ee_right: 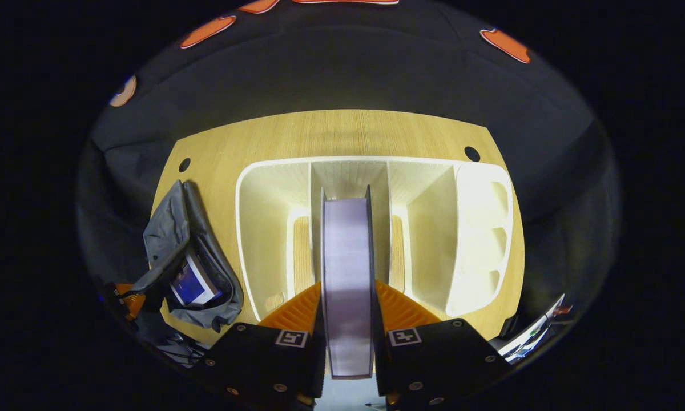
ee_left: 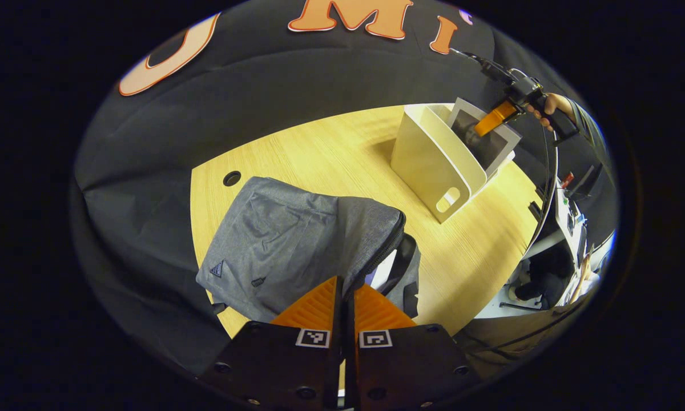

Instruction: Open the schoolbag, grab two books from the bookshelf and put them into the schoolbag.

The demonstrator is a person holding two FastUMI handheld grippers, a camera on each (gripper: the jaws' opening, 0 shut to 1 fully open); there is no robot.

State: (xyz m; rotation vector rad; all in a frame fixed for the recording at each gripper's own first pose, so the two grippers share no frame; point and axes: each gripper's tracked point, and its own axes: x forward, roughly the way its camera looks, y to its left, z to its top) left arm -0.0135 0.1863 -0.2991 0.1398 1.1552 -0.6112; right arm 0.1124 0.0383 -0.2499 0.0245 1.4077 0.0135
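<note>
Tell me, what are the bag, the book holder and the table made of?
The schoolbag looks like grey woven cloth: it sags, creases and has a zipper. The bookshelf seems to be smooth cream plastic, or maybe painted board, with thin rounded walls and cut-out slots. The table looks like pale wood with straight grain lines, possibly a printed laminate.

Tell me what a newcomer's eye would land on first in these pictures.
First, the book clamped edge-on in the right hand-held gripper, standing in the middle slot of the white bookshelf on the wooden table. Next, the grey schoolbag left of the shelf, unzipped, with a blue-covered book already inside.
</note>
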